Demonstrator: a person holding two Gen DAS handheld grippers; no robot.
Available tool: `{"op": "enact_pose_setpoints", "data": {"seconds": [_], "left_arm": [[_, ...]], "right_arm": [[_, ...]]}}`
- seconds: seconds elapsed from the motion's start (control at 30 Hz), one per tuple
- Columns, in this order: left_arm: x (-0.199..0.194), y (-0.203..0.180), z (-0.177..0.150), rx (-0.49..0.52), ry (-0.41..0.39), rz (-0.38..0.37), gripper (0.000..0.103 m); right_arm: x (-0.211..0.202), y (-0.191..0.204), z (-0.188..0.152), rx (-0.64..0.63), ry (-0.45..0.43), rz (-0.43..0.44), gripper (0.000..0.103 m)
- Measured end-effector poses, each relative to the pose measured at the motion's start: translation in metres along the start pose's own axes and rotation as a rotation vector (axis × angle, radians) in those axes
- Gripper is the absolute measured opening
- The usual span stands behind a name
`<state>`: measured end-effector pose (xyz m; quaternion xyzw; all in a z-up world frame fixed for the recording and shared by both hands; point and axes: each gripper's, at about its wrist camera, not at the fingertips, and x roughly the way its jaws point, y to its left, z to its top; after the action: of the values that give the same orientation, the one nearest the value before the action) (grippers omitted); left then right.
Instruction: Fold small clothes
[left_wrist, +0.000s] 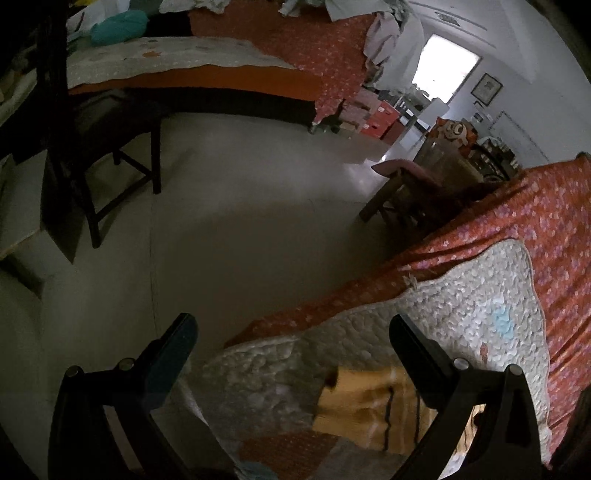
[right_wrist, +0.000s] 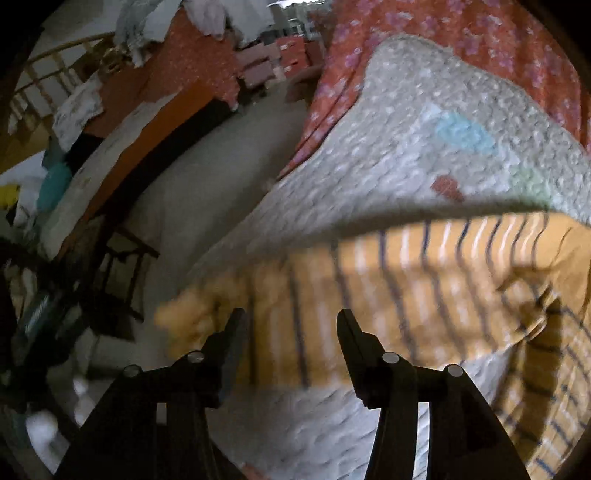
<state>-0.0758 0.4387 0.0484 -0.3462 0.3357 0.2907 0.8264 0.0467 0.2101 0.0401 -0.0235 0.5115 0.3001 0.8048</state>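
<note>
Here, in the left wrist view, the left gripper (left_wrist: 291, 336) stands with its jaws spread wide and nothing between the pads; it hangs over the near edge of a bed, half above the pale floor (left_wrist: 221, 221) and half above a white quilted cover (left_wrist: 461, 306). The striped yellow garment (left_wrist: 365, 410) lies low between the jaws and toward the right finger, on the quilted cover and clear of both pads, so this tool holds nothing. Beyond and to the right of the tool the red floral sheet (left_wrist: 546, 221) runs under the cover. In the right wrist view, heavily blurred, the right gripper (right_wrist: 291, 325) has its jaws parted to a middling gap, with no cloth pinched between them. The striped yellow garment spreads just ahead of the fingertips and off to the right, one fold raised and casting a shadow band on the cover beyond it; whether the left finger touches the cloth's frayed-looking end cannot be told. In my judgement the garment is laid on the flat cover to give a firm folding surface, and both tools are free for a fresh grasp.
</note>
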Motion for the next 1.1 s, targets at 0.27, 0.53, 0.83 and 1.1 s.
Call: {"op": "enact_pose_setpoints", "data": {"seconds": [0.27, 0.53, 0.83, 1.1], "left_arm": [[-0.010, 0.035, 0.010, -0.116, -0.044, 0.072, 0.103], [-0.003, 0.062, 0.016, -0.204, -0.017, 0.106, 0.103], [-0.002, 0.026, 0.009, -0.079, -0.024, 0.094, 0.103], [-0.001, -0.036, -0.015, 0.112, 0.029, -0.037, 0.103]], "right_arm": [[0.043, 0.080, -0.014, -0.277, 0.032, 0.000, 0.061], [0.105, 0.122, -0.054, -0.685, 0.002, -0.283, 0.059], [-0.030, 0.039, 0.011, -0.239, -0.206, -0.149, 0.006], [-0.174, -0.214, -0.026, 0.342, -0.331, -0.363, 0.006]]}}
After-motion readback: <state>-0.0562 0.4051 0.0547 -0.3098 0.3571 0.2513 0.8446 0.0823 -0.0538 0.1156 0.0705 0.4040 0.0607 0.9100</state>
